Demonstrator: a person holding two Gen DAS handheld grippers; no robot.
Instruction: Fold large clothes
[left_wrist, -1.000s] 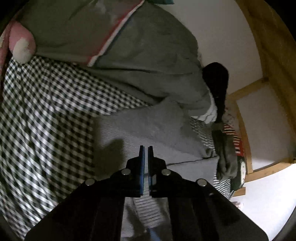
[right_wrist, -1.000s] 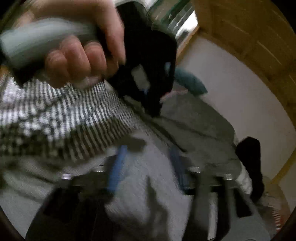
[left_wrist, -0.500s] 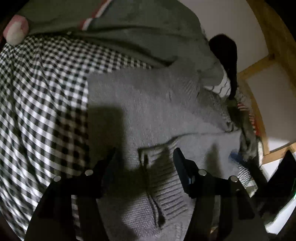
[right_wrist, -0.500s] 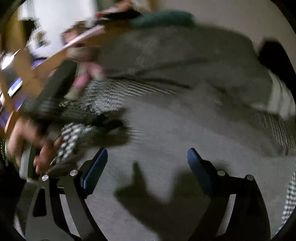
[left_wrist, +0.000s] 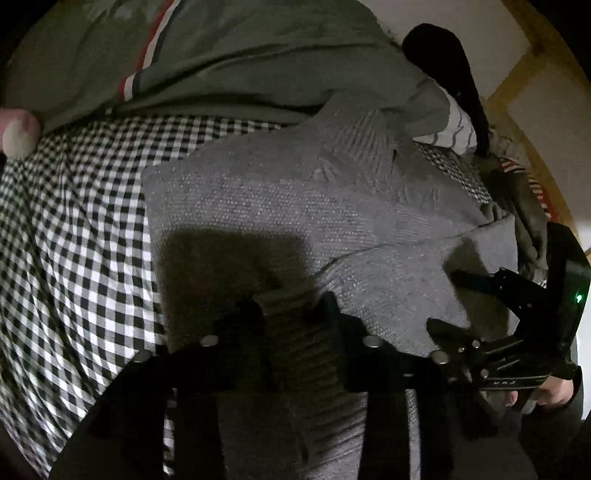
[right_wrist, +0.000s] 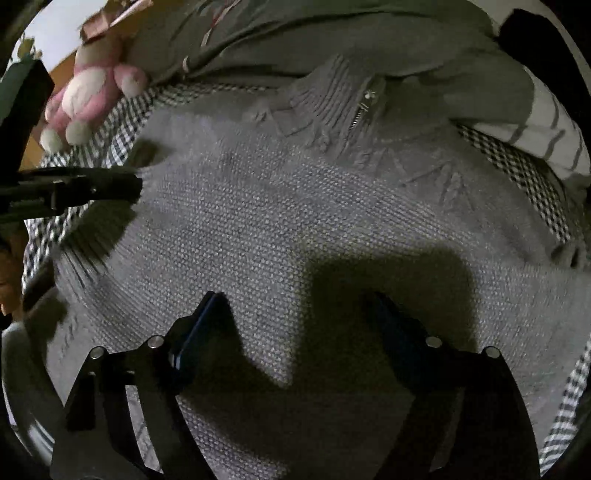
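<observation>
**Left pinches cuff, right hovers over sweater body**

We see the grey knitted sweater with a ribbed zip collar (right_wrist: 295, 221) spread flat on the black-and-white checked bed cover (left_wrist: 74, 240). The collar sits at 12 o'clock in the right wrist view and the body fills the centre, presumably laid out so the sleeves can fold inward.

In the left wrist view our left gripper (left_wrist: 291, 314) sits at 6 o'clock with its jaws astride the ribbed sleeve cuff (left_wrist: 295, 343). The jaws have just been closing and the gap is now narrow with the ribbing between them. The pads look dark against the knit, so we cannot tell if they already bite. Likely this is the pick-up point for carrying the sleeve across the body.

Our right gripper (right_wrist: 291, 314) is at 6 o'clock in its own view, jaws spread wide after easing in a little, with nothing clamped and only flat knit below them. We judge it is lining up on the other side or the hem. The same gripper shows at 4 o'clock in the left view, low near the sweater edge.

A pink-and-white plush toy (right_wrist: 88, 96) lies at 10 o'clock. An olive-grey blanket with a red and white stripe (left_wrist: 221, 55) lies bunched at 12 o'clock, touching the collar. It could snag a fold going upward.
</observation>
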